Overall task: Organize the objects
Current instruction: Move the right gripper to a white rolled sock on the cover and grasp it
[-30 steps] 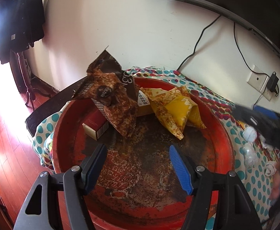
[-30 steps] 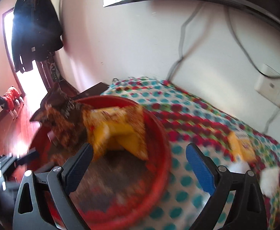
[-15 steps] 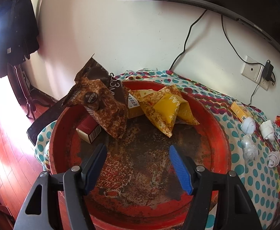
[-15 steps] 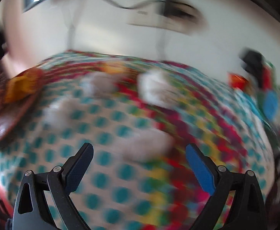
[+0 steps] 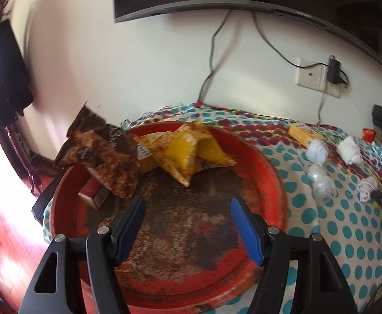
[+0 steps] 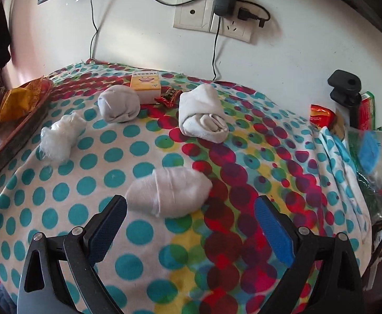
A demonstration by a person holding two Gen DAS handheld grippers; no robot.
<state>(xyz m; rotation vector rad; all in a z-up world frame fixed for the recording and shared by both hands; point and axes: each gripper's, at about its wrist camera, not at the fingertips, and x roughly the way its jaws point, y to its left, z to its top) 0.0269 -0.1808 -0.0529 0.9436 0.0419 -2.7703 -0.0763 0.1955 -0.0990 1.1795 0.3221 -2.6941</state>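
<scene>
A worn red round tray (image 5: pixel 272 183) holds a brown snack bag (image 5: pixel 104 154), yellow snack bags (image 5: pixel 188 151) and a red box (image 5: pixel 94 191). My left gripper (image 5: pixel 188 219) hovers open over the tray's bare middle, holding nothing. On the polka-dot cloth (image 6: pixel 60 209), my right gripper (image 6: pixel 191 230) stands open just short of a rolled white sock (image 6: pixel 167 191). Two more rolled socks (image 6: pixel 118 104) (image 6: pixel 204 117) lie farther back, beside a wad of clear plastic (image 6: pixel 60 136) and a yellow and white box (image 6: pixel 146 83).
A red candy wrapper (image 6: pixel 171 95) lies by the box. Red packets (image 6: pixel 319 115), a black clamp (image 6: pixel 345 91) and plastic bags (image 6: pixel 374 162) crowd the right edge. A wall socket with a charger (image 6: pixel 223 0) and cables hang behind. The tray's rim (image 6: pixel 12 141) borders the left.
My right gripper swung right from over the tray to the socks on the cloth and dropped lower. My left gripper drifted over the tray and rolled a little; both stayed open.
</scene>
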